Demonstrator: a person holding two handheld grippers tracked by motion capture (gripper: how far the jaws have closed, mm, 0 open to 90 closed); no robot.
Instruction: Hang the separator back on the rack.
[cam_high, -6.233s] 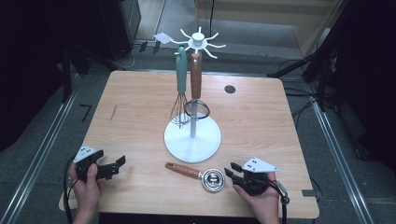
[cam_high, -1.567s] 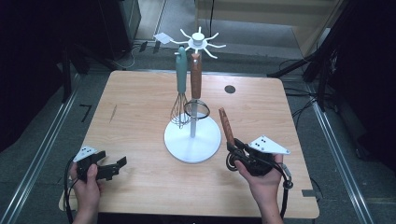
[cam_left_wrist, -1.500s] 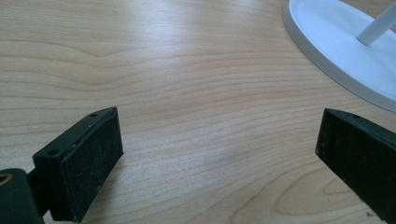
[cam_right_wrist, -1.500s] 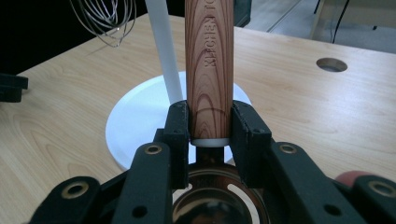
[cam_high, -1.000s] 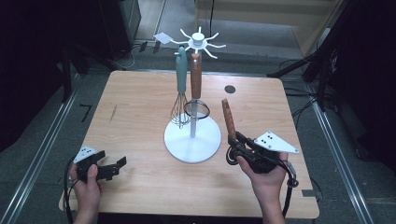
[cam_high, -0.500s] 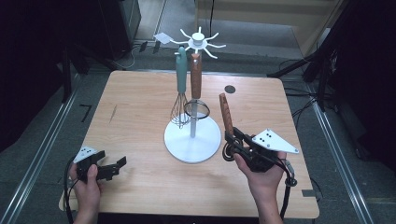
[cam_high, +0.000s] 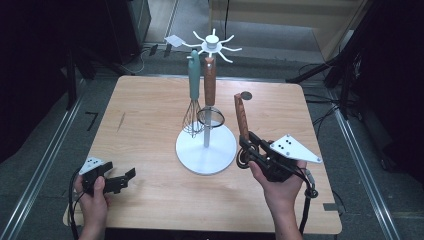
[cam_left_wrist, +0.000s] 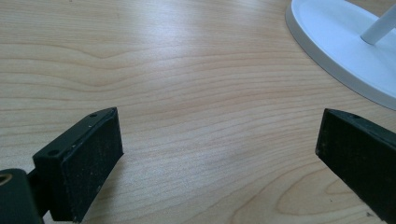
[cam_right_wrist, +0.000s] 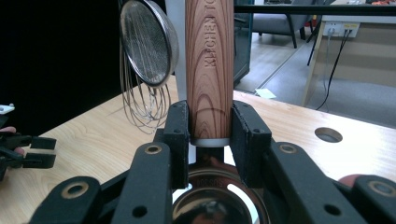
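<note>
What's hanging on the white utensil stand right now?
On the stand hang a teal-handled whisk and a wooden-handled strainer. The hooks holding their handle tops are too small to make out.

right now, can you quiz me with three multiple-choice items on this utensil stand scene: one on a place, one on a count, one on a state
1. Where does the left gripper sit?
A. low over the table's near left part
B. on the stand's base
C. at the table's far edge

2. How many utensils hang on the white stand?
A. none
B. two
C. four

3. How are the right gripper's jaws?
A. wide open, nothing between
B. shut on the wood-handled utensil
C. shut on the whisk

Answers: 1 A, the high view shows it there, apart from the base. 2 B, a whisk and a strainer. 3 B, both pads press the handle.
</note>
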